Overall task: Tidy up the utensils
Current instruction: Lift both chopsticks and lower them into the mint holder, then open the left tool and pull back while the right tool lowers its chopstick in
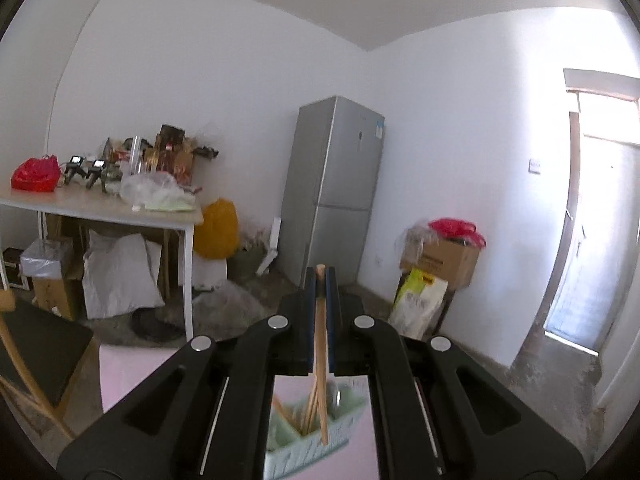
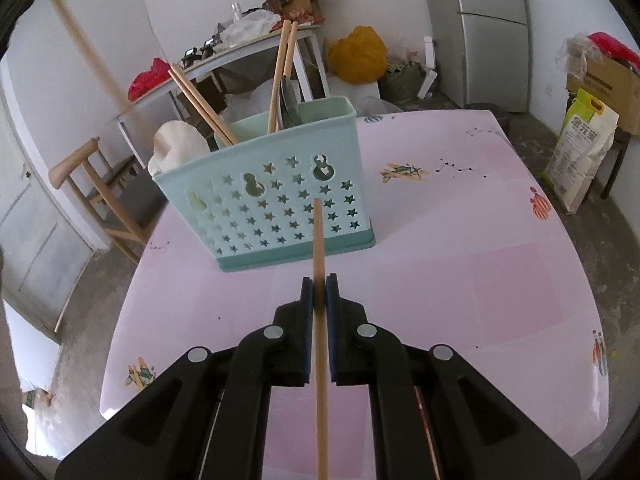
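A mint-green utensil holder [image 2: 280, 208] with star-shaped holes stands on the pink table [image 2: 480, 248]. Inside it are several wooden chopsticks [image 2: 280, 76], a dark metal utensil [image 2: 290, 104] and a white spoon [image 2: 176, 144]. My right gripper [image 2: 320, 284] hangs above the table in front of the holder, shut on a wooden chopstick [image 2: 319, 240] that points toward it. My left gripper [image 1: 320, 276] points level into the room, shut on another chopstick [image 1: 321, 340]. That stick's lower end hangs over the holder [image 1: 296, 444]. A blurred wooden stick [image 2: 84, 52] crosses the right view's upper left.
A wooden chair [image 2: 88, 184] stands at the table's left edge. Behind are a cluttered white table [image 1: 100, 208], a yellow bag [image 2: 356, 56], a grey fridge [image 1: 336, 184], a cardboard box [image 1: 444, 260] and a rice bag [image 2: 580, 156]. A bright doorway [image 1: 592, 240] lies on the right.
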`<state>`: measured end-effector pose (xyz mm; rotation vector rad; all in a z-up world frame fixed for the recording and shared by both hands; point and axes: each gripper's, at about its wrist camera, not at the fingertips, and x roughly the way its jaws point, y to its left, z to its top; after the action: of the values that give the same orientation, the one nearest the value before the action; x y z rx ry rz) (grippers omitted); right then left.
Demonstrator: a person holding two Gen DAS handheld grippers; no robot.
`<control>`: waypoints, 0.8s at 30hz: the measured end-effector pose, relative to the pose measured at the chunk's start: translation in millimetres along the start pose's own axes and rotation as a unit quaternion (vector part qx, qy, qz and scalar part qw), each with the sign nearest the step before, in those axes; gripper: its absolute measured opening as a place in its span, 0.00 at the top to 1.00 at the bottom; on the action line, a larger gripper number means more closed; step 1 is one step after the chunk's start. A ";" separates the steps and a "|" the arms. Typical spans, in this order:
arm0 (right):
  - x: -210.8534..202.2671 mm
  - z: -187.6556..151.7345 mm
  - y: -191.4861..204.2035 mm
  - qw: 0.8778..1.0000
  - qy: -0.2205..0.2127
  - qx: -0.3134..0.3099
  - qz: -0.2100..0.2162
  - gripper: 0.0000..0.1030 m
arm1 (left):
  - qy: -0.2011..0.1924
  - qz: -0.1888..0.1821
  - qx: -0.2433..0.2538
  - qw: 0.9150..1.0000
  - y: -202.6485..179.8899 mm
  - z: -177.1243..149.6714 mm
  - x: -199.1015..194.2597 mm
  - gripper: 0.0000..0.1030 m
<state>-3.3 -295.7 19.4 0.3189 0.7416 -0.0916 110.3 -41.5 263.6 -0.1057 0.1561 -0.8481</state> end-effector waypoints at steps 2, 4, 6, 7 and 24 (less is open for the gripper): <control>-2.3 -0.7 0.4 1.000 -0.002 0.002 0.002 0.94 | -0.011 0.011 0.013 1.000 -3.9 2.3 12.6 0.97; -4.8 0.0 -1.0 1.000 -0.005 0.003 0.004 0.94 | -0.011 0.012 0.011 1.000 -3.7 -0.6 26.5 0.97; -5.8 1.4 -2.5 1.000 -0.008 0.004 0.003 0.94 | 0.005 0.014 0.006 1.000 -3.5 -9.1 46.1 0.97; -6.0 1.9 -3.5 1.000 -0.009 0.006 0.003 0.94 | 0.009 0.018 0.009 1.000 -3.1 -13.9 51.8 0.97; -36.7 35.1 -2.8 0.998 -0.061 -0.003 0.029 0.94 | 0.126 0.026 -0.048 0.990 36.5 -109.7 64.1 0.73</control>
<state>-8.0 -310.7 67.8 0.3266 0.6119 -0.0525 159.2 -69.2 144.0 -0.0845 0.4362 -0.8004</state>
